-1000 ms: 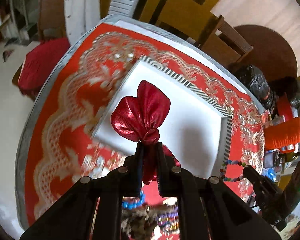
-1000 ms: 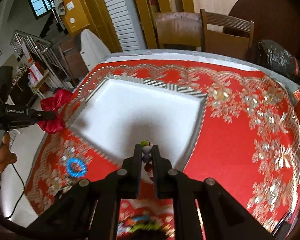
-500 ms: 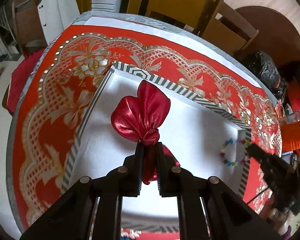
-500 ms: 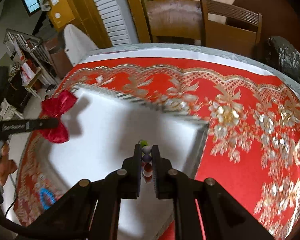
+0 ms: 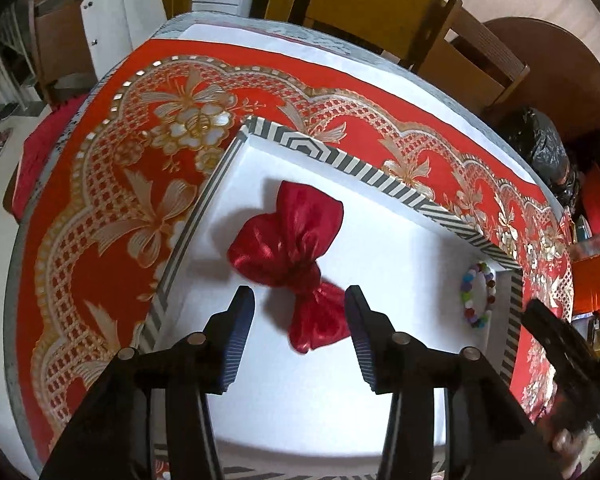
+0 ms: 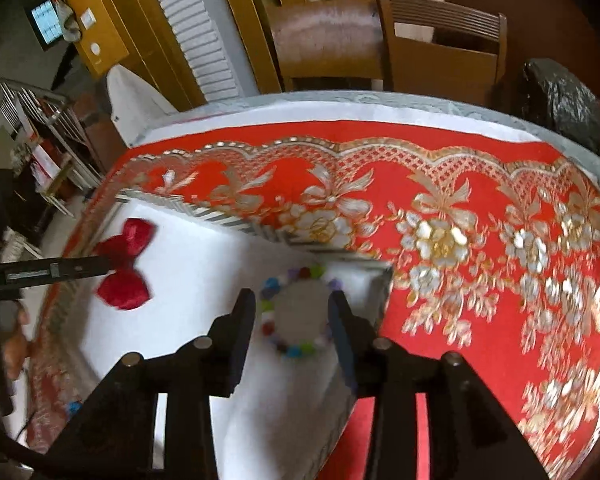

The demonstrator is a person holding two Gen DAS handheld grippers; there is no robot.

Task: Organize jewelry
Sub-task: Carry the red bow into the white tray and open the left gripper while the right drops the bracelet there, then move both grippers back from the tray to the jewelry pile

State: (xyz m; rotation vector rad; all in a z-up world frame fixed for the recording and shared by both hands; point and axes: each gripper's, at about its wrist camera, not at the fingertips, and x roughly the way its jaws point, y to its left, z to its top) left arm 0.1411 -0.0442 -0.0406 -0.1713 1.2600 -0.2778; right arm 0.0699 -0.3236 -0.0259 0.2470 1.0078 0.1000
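Both tongs have just been opening: left tongs released, red bow lying in the white tray; right tongs released around the bead bracelet near the tray's corner. Risk: withdrawing tongs could snag either item.

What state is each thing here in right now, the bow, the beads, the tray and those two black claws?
Bow: lying loose in the tray, released.
Bead bracelet: lying flat in the tray's corner, free.
Tray: flat on the red cloth, holding both.
Left tool: open, jaws just spread, touching nothing.
Right tool: open, jaws just spread around the bracelet.
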